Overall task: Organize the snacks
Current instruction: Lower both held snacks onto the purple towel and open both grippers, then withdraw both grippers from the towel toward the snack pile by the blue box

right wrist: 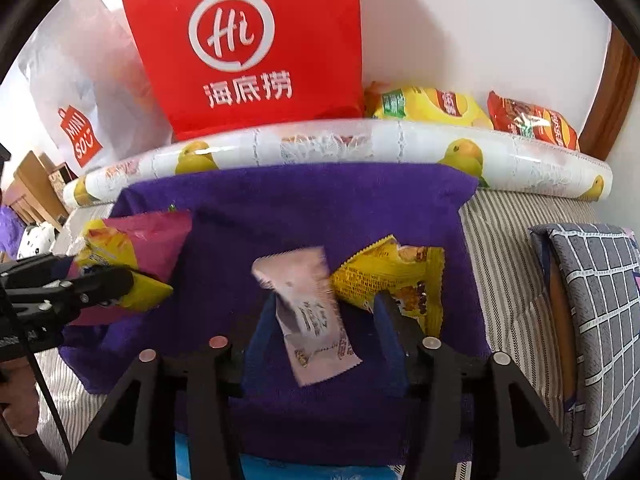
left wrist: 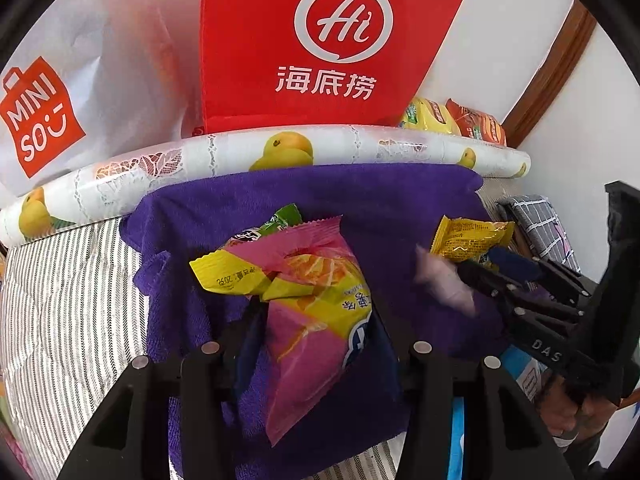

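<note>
Pale packet (right wrist: 310, 312) inside right gripper (right wrist: 320, 316)

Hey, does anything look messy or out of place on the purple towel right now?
Nothing is spilled or torn. On the purple towel, a yellow packet lies crumpled and askew. Each tongs holds a snack: the left tongs the pink-and-yellow bag, the right tongs a pale pink sachet.

a towel (right wrist: 320, 208) lay on the striped bedding (right wrist: 504, 264), with a rolled mat (right wrist: 344, 144) behind it. behind the roll stood a haidilao bag (right wrist: 248, 48), a miniso bag (right wrist: 76, 120) to its left and two snack packs (right wrist: 472, 110) to its right. on the towel, snack packets (left wrist: 304, 280) lay left, one packet (right wrist: 394, 280) right. a folded cushion (right wrist: 592, 300) lay right of the towel.
</note>
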The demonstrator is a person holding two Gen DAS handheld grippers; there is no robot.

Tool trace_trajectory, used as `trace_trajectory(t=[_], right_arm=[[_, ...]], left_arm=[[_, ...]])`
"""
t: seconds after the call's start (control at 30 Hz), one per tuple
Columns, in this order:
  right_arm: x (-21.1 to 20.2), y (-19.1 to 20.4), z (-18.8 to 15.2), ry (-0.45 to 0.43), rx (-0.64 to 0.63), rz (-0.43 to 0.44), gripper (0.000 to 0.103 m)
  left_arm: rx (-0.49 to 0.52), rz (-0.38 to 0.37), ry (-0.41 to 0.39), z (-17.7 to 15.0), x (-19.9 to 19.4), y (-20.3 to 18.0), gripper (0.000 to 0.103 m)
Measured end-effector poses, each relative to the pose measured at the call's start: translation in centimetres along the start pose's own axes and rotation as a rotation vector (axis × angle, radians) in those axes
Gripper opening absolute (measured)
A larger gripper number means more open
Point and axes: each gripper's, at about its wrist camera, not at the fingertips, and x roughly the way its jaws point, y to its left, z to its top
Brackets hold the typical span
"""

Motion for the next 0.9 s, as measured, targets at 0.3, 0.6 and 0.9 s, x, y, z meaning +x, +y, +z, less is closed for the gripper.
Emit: trace_trajectory(t=[0.3,0.6,0.9], right_arm=[[-2.2,0.4,-0.1,-0.059,-0.013,-0.011,0.054],[-3.6,0.1,-0.3,-0.076,0.025,-0.005,0.054],[-5.2,0.0,-0.8,-0.088,0.043,-0.01,0.054]], left_arm=[[0.021,-0.01,-0.028,0.1,-1.3,-0.9,0.064],[0.029,-0.013,-0.047,0.3,-2.6,-1.4,0.066],[0.029,-0.025,-0.069,0.2,-3.9,-1.6,0.066]])
